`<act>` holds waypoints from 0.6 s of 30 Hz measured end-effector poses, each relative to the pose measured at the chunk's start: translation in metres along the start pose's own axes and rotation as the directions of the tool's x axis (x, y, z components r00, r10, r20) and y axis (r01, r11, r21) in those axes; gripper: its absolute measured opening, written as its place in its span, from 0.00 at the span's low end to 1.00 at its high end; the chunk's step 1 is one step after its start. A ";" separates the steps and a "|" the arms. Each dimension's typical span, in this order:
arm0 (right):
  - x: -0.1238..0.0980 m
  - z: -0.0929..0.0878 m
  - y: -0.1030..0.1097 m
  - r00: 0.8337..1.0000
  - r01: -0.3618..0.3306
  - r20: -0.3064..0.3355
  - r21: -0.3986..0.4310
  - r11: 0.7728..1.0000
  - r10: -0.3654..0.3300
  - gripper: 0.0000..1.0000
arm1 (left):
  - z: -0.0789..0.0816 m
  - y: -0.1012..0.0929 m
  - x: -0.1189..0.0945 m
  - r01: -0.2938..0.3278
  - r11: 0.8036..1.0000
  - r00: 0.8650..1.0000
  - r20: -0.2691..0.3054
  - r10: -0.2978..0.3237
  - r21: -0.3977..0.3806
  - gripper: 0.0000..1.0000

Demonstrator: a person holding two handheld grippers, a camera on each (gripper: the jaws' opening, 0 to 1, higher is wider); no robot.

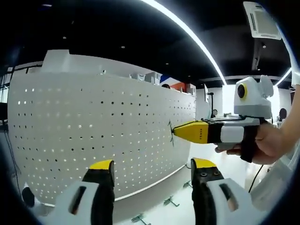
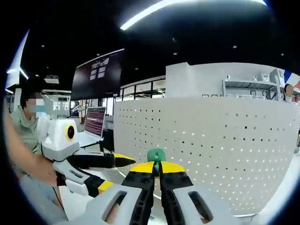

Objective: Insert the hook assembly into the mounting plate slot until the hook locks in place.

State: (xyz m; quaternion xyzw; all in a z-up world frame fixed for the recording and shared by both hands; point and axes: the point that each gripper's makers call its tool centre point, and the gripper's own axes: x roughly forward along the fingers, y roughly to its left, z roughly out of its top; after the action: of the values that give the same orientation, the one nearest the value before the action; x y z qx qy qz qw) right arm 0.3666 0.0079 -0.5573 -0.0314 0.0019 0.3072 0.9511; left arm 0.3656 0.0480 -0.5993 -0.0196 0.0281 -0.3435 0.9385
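a white pegboard (image 1: pixel 103 136) stands upright across the table. the right gripper (image 1: pixel 174 132) is clamped on a thin wire hook (image 1: pixel 170 133), its tips right at the board face; in its own view a green piece (image 2: pixel 156 154) sticks up between the closed jaws. the left gripper (image 1: pixel 152 168) hangs wide open, empty, facing the board, and spare hooks (image 1: pixel 169 202) lie on the table below.

The place looked like a large open-plan office or tech demo hall. A black ceiling (image 1: pixel 117 28) carried long curved light strips (image 1: pixel 187 28) and small spot lamps, with a ceiling air-conditioning unit (image 1: pixel 260 19) set in it. A big dark wall screen (image 2: pixel 97 74) showed panels of data, and a laptop (image 2: pixel 95 123) stood open below it. Glass-walled rooms (image 2: pixel 143 91) lay behind. A white perforated pegboard (image 2: pixel 206 140) stood on a pale worktable (image 1: pixel 187 211).
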 end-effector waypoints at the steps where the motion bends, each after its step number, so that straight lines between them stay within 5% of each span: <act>1: 0.000 -0.001 -0.001 1.000 0.005 -0.005 -0.001 1.000 -0.005 0.01 | 0.000 -0.001 0.000 0.002 1.000 1.000 0.001 -0.002 -0.003 0.68; 18: 0.012 0.015 -0.039 0.992 0.124 0.024 0.103 0.987 -0.127 0.01 | -0.011 0.002 -0.018 -0.035 0.999 0.999 -0.010 0.035 0.018 0.67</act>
State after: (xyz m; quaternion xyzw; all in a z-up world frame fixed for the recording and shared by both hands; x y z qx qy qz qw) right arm 0.3991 -0.0162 -0.5406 0.0216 0.0012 0.2469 0.9688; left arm 0.3528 0.0611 -0.6099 -0.0088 0.0303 -0.3272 0.9444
